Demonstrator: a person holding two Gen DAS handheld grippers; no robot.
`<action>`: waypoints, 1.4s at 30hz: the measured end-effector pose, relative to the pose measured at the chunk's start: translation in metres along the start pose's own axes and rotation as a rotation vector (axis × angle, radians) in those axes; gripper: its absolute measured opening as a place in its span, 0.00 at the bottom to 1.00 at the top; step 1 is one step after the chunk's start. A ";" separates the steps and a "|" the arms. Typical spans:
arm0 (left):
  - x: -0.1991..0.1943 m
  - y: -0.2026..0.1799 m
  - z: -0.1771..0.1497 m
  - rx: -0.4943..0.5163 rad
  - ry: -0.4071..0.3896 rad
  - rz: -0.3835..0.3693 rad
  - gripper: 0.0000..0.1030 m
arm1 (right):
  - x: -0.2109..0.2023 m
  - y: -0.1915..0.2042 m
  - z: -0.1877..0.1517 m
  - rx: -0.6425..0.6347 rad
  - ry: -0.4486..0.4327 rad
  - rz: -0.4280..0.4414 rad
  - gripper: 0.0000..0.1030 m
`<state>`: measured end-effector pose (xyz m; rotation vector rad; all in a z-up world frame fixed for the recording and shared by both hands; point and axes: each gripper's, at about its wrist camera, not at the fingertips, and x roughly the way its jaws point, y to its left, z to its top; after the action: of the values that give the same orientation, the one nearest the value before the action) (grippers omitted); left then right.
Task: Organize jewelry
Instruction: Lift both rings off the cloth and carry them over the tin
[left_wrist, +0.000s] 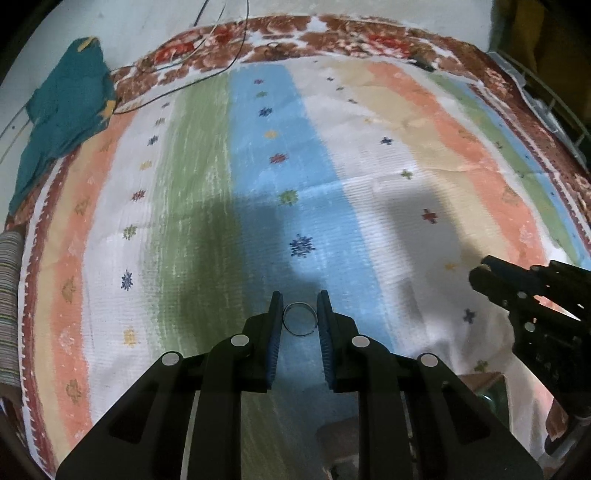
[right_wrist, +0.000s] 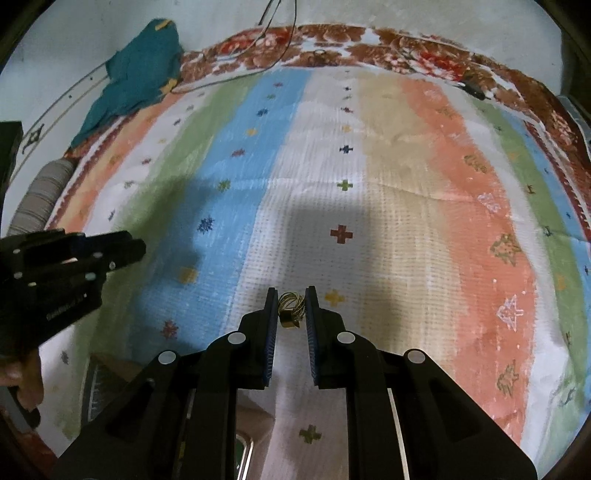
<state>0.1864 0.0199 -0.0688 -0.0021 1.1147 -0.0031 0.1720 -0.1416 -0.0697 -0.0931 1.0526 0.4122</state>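
Left gripper clamps thin silver ring between blue pads, above blue stripe of striped bedspread. Right gripper pinches gold multi-band ring between its own pads, over white stripe of same bedspread. Both rings sit upright in grip, near fingertips. Each gripper visible in other's view, well apart, side by side. Teal cloth bunched at far left corner of bedspread. Thin cables trail across far floral border.
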 end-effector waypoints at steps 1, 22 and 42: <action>-0.004 -0.001 -0.001 -0.001 -0.006 -0.004 0.18 | -0.004 0.000 0.000 0.003 -0.009 -0.004 0.15; -0.075 -0.020 -0.020 0.033 -0.134 -0.060 0.18 | -0.057 0.015 -0.020 -0.021 -0.125 -0.033 0.15; -0.117 -0.024 -0.049 0.056 -0.202 -0.111 0.18 | -0.086 0.035 -0.043 -0.066 -0.153 0.012 0.15</action>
<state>0.0911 -0.0037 0.0154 -0.0144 0.9106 -0.1310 0.0867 -0.1451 -0.0137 -0.1124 0.8896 0.4583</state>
